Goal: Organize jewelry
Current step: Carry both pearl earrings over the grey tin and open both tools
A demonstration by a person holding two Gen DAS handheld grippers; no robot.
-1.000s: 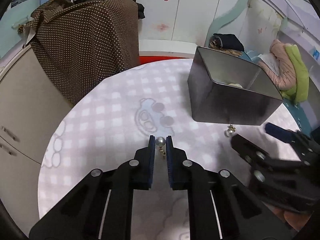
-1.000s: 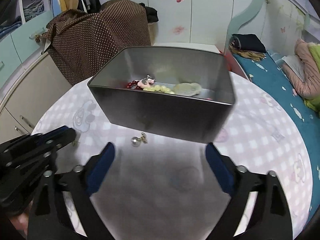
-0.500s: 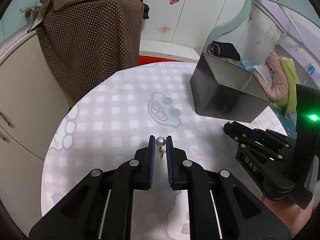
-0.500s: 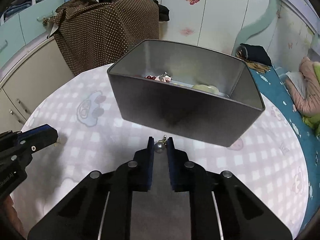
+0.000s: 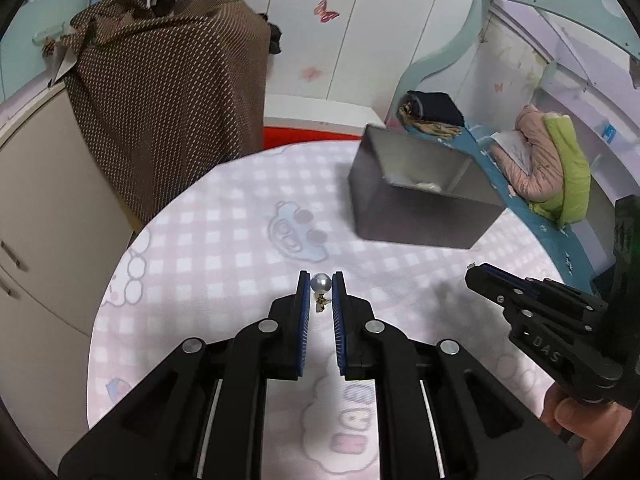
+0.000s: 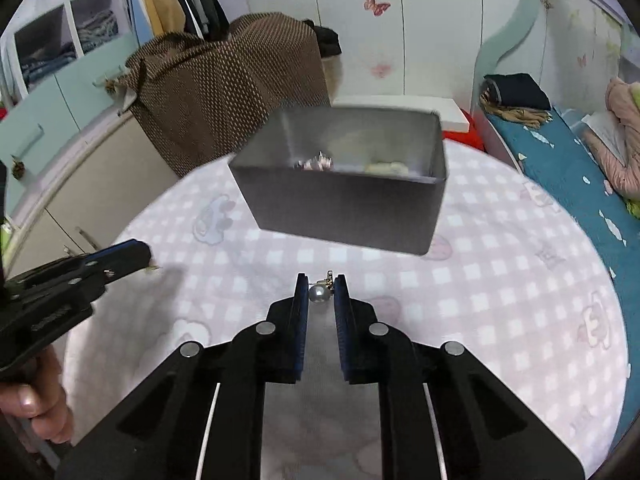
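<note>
My left gripper [image 5: 321, 285] is shut on a pearl earring [image 5: 321, 282], held a little above the checked tablecloth. My right gripper [image 6: 321, 286] is shut on a second pearl earring [image 6: 319, 293], whose gold clasp sticks out past the fingertips. Ahead stands the grey metal box [image 6: 348, 204], also seen at the right in the left wrist view as the grey metal box [image 5: 420, 216]; inside it lie beads and other jewelry [image 6: 316, 164]. In the left wrist view the right gripper [image 5: 478, 274] hangs at the right. The left gripper [image 6: 136, 254] shows at the left of the right wrist view.
A round table [image 5: 224, 236] with a pink checked cloth carries everything. A brown dotted cloth [image 5: 168, 92] hangs over a cabinet behind it at the left. A bed with clothes [image 5: 548, 160] lies on the right. A person's hand [image 6: 36, 400] grips the left tool.
My right gripper closed on the pearl earring in front of the box and lifted it. Both grippers rose and drew back from the box; the left kept its earring.
</note>
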